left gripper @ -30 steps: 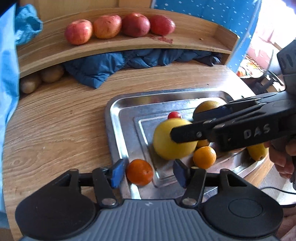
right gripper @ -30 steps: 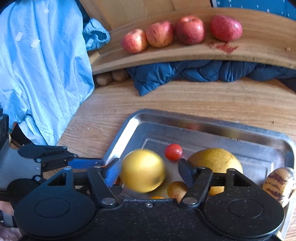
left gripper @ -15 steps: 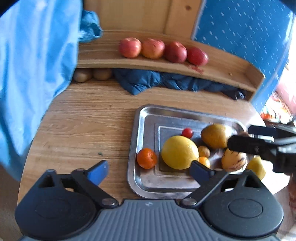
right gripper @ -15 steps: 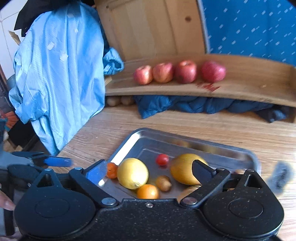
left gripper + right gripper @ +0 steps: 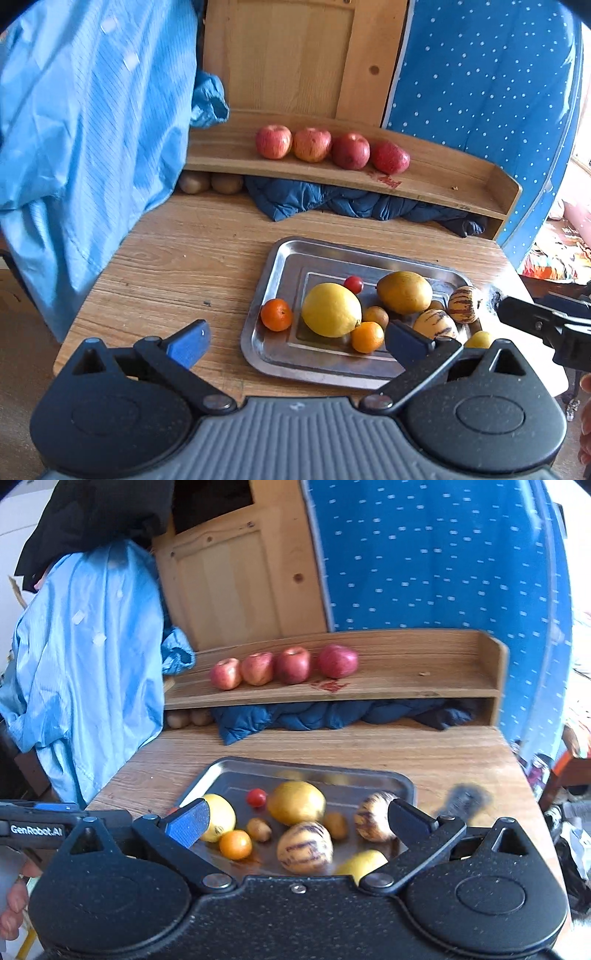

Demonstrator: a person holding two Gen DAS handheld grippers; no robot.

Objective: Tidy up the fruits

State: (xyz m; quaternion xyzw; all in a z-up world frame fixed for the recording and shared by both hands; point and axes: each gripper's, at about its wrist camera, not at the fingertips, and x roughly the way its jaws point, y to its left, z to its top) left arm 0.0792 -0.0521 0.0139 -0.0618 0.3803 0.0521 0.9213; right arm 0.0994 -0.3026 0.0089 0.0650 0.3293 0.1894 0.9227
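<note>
A steel tray on the wooden table holds a big yellow lemon-like fruit, a yellow-brown pear, a cherry tomato, small oranges, striped melons and a small lemon. Several red apples line the wooden shelf. My left gripper hangs open, empty, above the tray's near edge. My right gripper is open too, empty, raised over the tray's near right side.
A light-blue garment hangs at the left of the table. A dark blue cloth and brown kiwis lie under the shelf. A blue dotted curtain stands behind. The table's right edge is close.
Both grippers pulled back and up from the tray and opened wide. The orange and the yellow fruit that sat between their fingers now lie free in the tray.
</note>
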